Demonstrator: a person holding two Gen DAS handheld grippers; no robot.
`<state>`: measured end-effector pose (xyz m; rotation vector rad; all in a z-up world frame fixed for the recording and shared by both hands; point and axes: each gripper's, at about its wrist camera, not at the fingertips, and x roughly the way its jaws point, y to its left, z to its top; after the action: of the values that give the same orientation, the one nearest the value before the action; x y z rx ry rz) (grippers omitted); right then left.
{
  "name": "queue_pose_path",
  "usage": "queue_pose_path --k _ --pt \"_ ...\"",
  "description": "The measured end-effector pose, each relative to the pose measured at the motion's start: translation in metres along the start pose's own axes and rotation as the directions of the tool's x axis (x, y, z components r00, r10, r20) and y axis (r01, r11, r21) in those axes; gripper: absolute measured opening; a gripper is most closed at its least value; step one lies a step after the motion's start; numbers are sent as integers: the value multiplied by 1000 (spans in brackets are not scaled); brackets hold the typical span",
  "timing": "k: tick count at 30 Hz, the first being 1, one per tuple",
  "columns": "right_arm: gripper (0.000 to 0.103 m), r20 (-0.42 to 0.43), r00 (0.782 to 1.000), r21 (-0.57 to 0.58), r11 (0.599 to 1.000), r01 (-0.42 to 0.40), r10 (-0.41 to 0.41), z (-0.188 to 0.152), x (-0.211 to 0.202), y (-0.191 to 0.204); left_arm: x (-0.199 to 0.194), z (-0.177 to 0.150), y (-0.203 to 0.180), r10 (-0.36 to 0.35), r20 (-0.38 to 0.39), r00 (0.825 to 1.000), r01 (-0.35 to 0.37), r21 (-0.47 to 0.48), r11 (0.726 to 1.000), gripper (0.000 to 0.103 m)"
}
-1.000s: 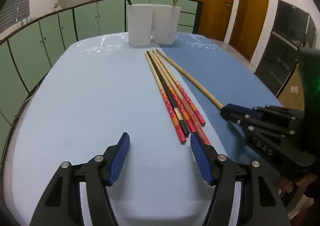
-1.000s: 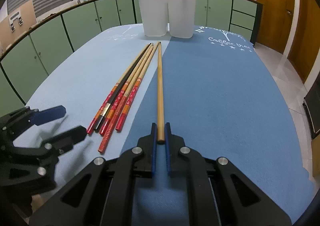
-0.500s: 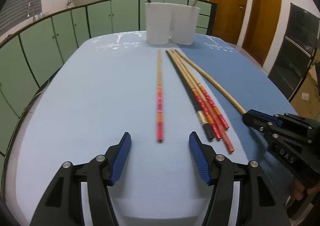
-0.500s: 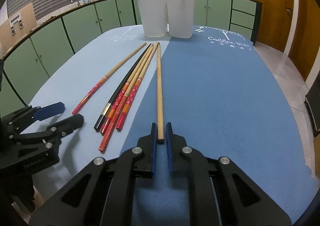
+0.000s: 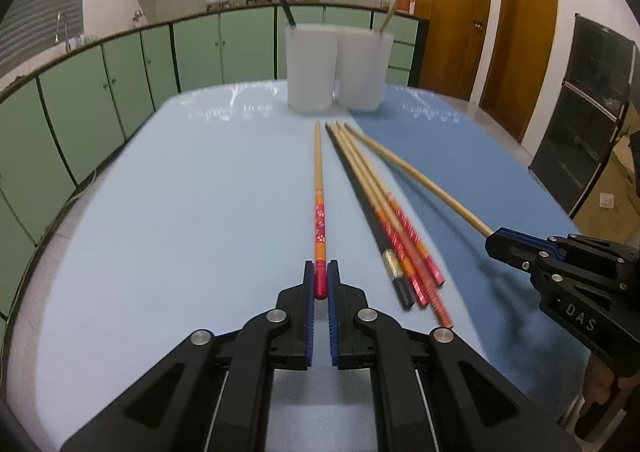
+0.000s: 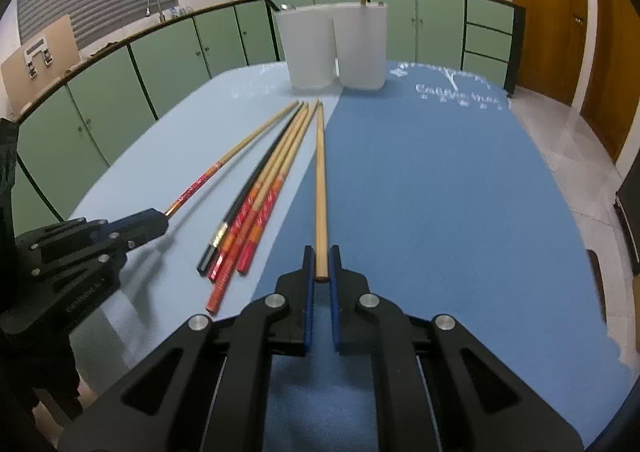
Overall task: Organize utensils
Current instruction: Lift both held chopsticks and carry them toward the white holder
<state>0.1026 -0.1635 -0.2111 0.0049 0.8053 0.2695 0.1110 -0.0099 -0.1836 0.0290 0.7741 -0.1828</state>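
Note:
My left gripper (image 5: 320, 279) is shut on the red end of a red-and-wood chopstick (image 5: 319, 188), which runs straight away from me over the light blue cloth. My right gripper (image 6: 321, 267) is shut on the near end of a plain wooden chopstick (image 6: 320, 176). Between the two lies a loose bundle of several chopsticks (image 5: 384, 220), red-patterned ones and a black one. Two white holders (image 5: 338, 66) stand side by side at the table's far end, each with a stick poking out. In the right wrist view the left gripper (image 6: 150, 222) shows at the left with its chopstick (image 6: 240, 148).
The table carries a light blue cloth (image 5: 180, 212) on the left and a darker blue one (image 6: 440, 192) on the right. Green cabinets (image 5: 100, 92) curve around behind. Wooden doors (image 5: 452, 12) and a dark oven unit (image 5: 588, 112) stand to the right.
My left gripper has closed on the red-patterned chopstick, which now lies apart from the bundle. The right gripper has kept its grip on the plain chopstick without moving.

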Motion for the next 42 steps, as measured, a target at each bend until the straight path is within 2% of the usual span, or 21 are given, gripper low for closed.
queue_pose_path --k 5,9,15,25,32,37,42 --pt "6 55 998 -7 1000 -14 14 22 -25 -3 -32 24 1 10 87 996 -11 10 1000 6" --pt "6 109 994 -13 1000 -15 17 45 -49 -6 -59 52 0 9 174 985 -13 23 1000 6" --pt "6 178 984 0 1000 -26 26 86 -80 -15 -82 91 0 -15 260 966 4 39 999 6" --pt "6 259 965 15 999 -43 38 148 -113 -25 -95 133 -7 -48 327 944 27 66 997 6" --pt "6 294 954 -14 998 -59 60 176 -120 -18 -105 154 -5 -62 377 924 41 64 997 6" --pt "6 331 941 -30 998 -64 70 196 -125 -17 -112 174 -1 -61 423 904 42 54 998 6" --pt "6 407 910 -32 997 -73 80 228 -134 -20 -119 206 -1 -57 491 869 39 47 998 6"
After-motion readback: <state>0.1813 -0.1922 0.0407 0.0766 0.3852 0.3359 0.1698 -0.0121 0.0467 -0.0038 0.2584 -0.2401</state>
